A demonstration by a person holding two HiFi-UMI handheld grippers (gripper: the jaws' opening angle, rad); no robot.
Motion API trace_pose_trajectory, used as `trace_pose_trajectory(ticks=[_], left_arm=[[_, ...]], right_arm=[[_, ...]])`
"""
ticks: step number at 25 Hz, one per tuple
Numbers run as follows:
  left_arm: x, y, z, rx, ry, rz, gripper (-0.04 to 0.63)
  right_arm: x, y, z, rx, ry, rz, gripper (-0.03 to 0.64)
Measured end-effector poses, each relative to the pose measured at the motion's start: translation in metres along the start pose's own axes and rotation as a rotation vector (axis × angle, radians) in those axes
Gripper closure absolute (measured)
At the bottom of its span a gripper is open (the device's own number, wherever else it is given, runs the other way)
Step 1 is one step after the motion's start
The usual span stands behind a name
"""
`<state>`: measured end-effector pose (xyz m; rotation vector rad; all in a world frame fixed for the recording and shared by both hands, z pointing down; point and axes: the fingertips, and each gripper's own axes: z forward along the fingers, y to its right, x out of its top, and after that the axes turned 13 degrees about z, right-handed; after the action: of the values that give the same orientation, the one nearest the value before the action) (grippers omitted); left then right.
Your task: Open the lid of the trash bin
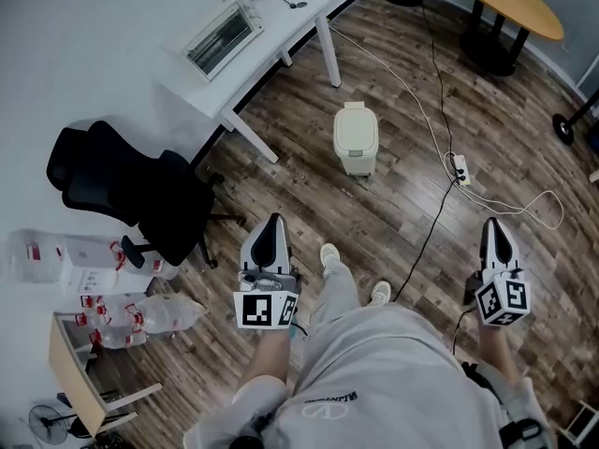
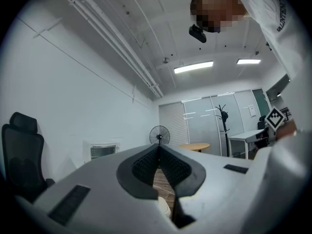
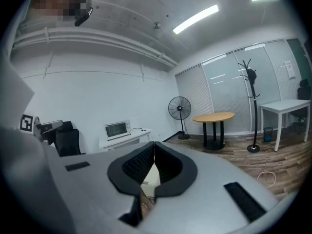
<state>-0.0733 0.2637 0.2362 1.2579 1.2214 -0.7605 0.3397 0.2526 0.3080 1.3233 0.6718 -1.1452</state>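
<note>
Both forward: left tongs (image 1: 273, 219), right tongs (image 1: 491, 223)

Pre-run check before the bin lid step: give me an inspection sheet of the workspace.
Surface: wood-plank floor.
Job's things: trash bin upright, lid down.
Clutter: bottle packs at left.
Grippers: left gripper and right gripper both shut, empty, away from the bin.
Cables: white cable with power strip right of bin; black cable toward the person.
Surroundings: white desk, black chair, round table.
</note>
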Motion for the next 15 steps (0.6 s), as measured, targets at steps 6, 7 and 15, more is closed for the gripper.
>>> trace_pose_trajectory(ticks=[6,7,15], left_arm=[[-0.016,-0.019,0.023,-0.015,-0.005,-0.024,0.597],[-0.019,-0.024,0.029,-0.019,-0.003,-0.027,0.597],[-0.06,-0.07,0.095,-0.078,-0.002,-0.066,0.597]], right_arm=[[-0.014,-0.025,0.035,0.027,-0.032,0.003,0.6],[-0.015,-0.029,0.043,0.029,-0.036,0.001,0.6],[-0.036,-0.069,0.119,0.013,-0.096,-0.009,0.6]])
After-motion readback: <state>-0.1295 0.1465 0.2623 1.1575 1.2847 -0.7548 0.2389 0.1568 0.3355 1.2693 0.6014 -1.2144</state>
